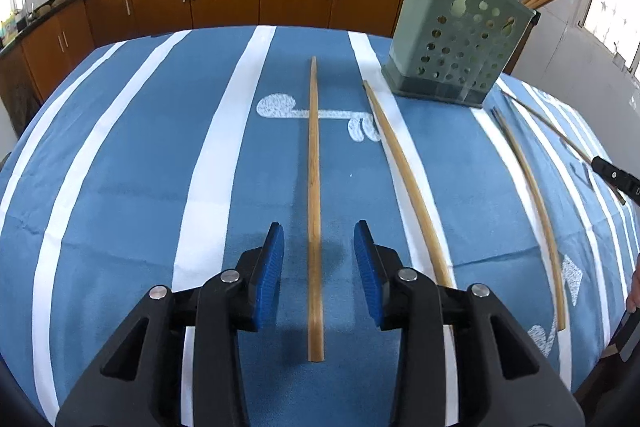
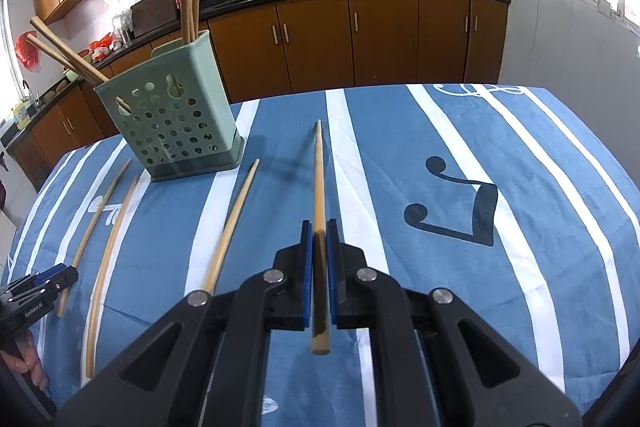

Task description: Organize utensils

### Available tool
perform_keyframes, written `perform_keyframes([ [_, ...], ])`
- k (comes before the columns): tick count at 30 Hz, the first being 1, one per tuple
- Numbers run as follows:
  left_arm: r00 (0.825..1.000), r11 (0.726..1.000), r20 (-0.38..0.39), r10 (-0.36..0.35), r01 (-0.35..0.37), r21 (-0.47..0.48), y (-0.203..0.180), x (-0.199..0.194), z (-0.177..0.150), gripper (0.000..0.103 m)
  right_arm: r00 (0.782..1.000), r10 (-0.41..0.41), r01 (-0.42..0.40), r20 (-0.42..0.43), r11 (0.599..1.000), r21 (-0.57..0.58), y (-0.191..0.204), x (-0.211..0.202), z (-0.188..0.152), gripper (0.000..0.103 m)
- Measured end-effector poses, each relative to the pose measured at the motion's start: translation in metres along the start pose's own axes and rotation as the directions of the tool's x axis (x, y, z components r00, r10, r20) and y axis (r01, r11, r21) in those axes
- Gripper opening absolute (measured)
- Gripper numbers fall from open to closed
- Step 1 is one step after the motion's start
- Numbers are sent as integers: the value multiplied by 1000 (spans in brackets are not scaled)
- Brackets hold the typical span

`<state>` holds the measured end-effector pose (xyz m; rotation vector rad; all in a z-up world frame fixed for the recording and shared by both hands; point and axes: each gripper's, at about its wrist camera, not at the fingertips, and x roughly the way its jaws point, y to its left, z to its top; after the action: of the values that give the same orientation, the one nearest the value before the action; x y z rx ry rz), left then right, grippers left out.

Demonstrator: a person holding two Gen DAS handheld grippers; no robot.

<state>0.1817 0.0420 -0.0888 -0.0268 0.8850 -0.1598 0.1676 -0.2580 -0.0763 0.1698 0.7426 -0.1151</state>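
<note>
The left gripper (image 1: 319, 267) has its blue-padded jaws parted and released, straddling a long pale-brown wooden chopstick (image 1: 314, 195) that lies flat on the counter, which is covered by a blue cloth with white stripes (image 1: 132, 187). The stick runs straight ahead between the jaws, touching neither pad as far as the left wrist view shows. Just right of these jaws lies a second slender wooden chopstick (image 1: 404, 179), and farther right a third thin wooden chopstick (image 1: 532, 203), both flat on the cloth. Ahead and to the right stands the sage-green perforated plastic utensil holder (image 1: 456, 39), with several chopsticks already leaning inside it.

The right gripper (image 2: 319, 227) is clenched on a fourth straight wooden chopstick (image 2: 319, 179). It grips near the thick butt end, with a short stub sticking back behind the pads and the long tapered part pointing forward, apparently raised off the cloth. From these jaws the holder sits ahead and to the left.

These sticks look light, stiff and smooth, so they are likely to roll or swivel in a pinch. A hold near the thicker end, square across the shaft, should steady one best and leave the thin tip free to drop into the holder. Lying flat, each needs the jaws brought close to the cloth.
</note>
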Motion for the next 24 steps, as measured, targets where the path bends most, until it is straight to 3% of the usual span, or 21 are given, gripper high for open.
perform_keyframes([
  [3, 1000, 999, 6, 31, -31, 12, -2, 0, -1, 29, 1000, 1, -1, -6, 1000, 1, 0, 2, -1, 8],
  [5, 1000, 1000, 7, 29, -29, -1, 1, 0, -2, 12, 1000, 2, -2, -7, 1000, 3, 0, 2, -1, 8],
  [7, 1000, 1000, 5, 25, -25, -11, 4, -1, -2, 8, 1000, 3, -2, -5, 1000, 4, 0, 2, -1, 8],
  [17, 993, 988, 38, 109, -112, 104, -14, -8, -17, 8, 1000, 7, -7, 4, 1000, 6, -2, -2, 0, 8],
  [21, 997, 994, -2, 75, -75, 80, -7, -8, -7, 7, 1000, 10, -11, 19, 1000, 8, -3, -8, 3, 8],
  [24, 998, 997, 23, 51, -52, 49, -2, -19, 4, 7, 998, 17, -17, 56, 1000, 7, -4, -21, 10, 8],
])
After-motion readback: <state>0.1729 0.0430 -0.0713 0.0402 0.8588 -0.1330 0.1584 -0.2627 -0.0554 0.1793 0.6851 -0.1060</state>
